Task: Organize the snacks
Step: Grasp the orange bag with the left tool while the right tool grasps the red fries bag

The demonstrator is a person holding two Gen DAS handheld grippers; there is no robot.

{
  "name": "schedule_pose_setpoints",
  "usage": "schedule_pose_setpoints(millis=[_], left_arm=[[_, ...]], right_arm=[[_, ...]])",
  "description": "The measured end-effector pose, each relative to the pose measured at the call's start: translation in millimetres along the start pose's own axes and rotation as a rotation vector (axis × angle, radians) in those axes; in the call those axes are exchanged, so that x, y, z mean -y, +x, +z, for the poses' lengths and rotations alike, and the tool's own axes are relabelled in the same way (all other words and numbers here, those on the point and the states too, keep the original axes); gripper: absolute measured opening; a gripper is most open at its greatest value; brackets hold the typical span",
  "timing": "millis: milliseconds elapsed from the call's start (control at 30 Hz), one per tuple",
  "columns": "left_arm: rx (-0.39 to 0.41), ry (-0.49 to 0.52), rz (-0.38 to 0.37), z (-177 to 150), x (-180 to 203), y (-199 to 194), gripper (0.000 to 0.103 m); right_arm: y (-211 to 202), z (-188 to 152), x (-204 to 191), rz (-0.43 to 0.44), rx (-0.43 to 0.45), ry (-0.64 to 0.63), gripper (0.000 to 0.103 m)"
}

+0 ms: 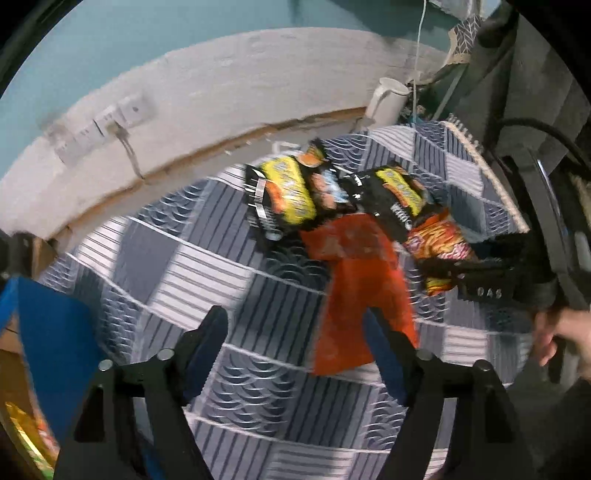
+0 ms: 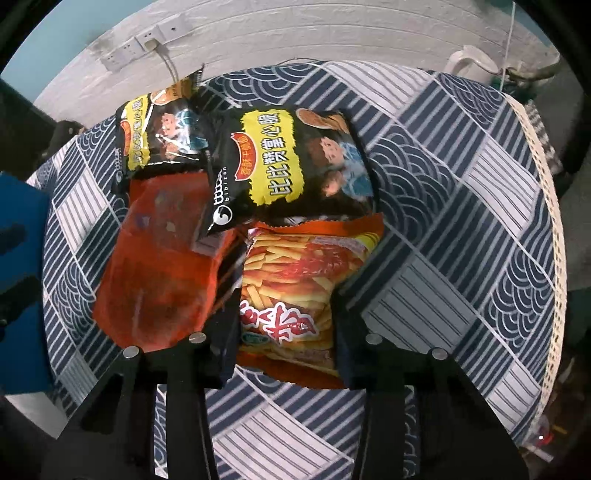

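Left wrist view: looks forward and down along the left gripper (image 1: 295,350), set back over the near-left part of the patterned tablecloth (image 1: 177,258), facing the far edge and the white wall (image 1: 229,85); blurred.
Left wrist nearness: snacks lie beyond its fingertips, toward the far-right part of the cloth.
Right wrist view: looks steeply down along the right gripper (image 2: 286,306), facing the same wall (image 2: 295,33).
Right wrist nearness: close; the fries bag (image 2: 295,280) sits between its fingers.
Shared: orange bag (image 1: 354,280) (image 2: 162,266), two black-and-yellow bags (image 1: 288,192) (image 2: 288,162), wall sockets (image 1: 99,129) (image 2: 147,40), white cup (image 1: 388,99) (image 2: 469,61).
Cross-sight: the right gripper (image 1: 476,275) shows at the right edge of the left view.
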State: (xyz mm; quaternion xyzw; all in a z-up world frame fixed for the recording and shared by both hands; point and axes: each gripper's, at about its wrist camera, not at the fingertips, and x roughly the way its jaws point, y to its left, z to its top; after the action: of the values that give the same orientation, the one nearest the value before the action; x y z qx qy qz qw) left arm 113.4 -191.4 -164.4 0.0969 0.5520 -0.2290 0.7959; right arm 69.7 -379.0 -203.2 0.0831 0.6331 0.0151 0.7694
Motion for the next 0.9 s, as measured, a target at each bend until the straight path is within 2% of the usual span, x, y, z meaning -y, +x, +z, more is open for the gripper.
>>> schedule_pose_setpoints(millis=[67, 133, 267, 367, 633, 800, 900], left_arm=[[-0.013, -0.015, -0.04, 1.6, 5.0, 3.7, 0.078], [-0.011, -0.014, -0.046, 2.6, 10.8, 5.5, 0.079], [0.004, 0.025, -0.007, 5.8, 25.2, 11.8, 0.082], [-0.017, 0.036, 0.001, 8.6, 36.0, 24.4, 0.085], [-0.06, 0.028, 0.011, 12.2, 63.2, 53.5, 0.085], [-0.092, 0.029, 0.044, 14.9, 76.5, 73.2, 0.086], [-0.093, 0.04, 0.089, 14.8, 81.8, 82.0, 0.09]], right_arm=[[-6.9, -6.2, 11.1, 0.001, 0.009, 0.014, 0.04], [-13.7, -10.2, 19.0, 0.001, 0.015, 0.025, 0.04], [-28.6, -20.3, 36.4, -0.006, 0.035, 0.033, 0.04], [-38.5, -26.6, 48.9, -0.019, 0.043, 0.039, 0.04], [-53.5, -33.3, 66.2, -0.021, 0.088, 0.066, 0.04], [-51.3, -26.9, 58.2, -0.008, 0.099, 0.066, 0.04], [-53.2, -26.2, 58.1, -0.001, 0.105, 0.066, 0.04]])
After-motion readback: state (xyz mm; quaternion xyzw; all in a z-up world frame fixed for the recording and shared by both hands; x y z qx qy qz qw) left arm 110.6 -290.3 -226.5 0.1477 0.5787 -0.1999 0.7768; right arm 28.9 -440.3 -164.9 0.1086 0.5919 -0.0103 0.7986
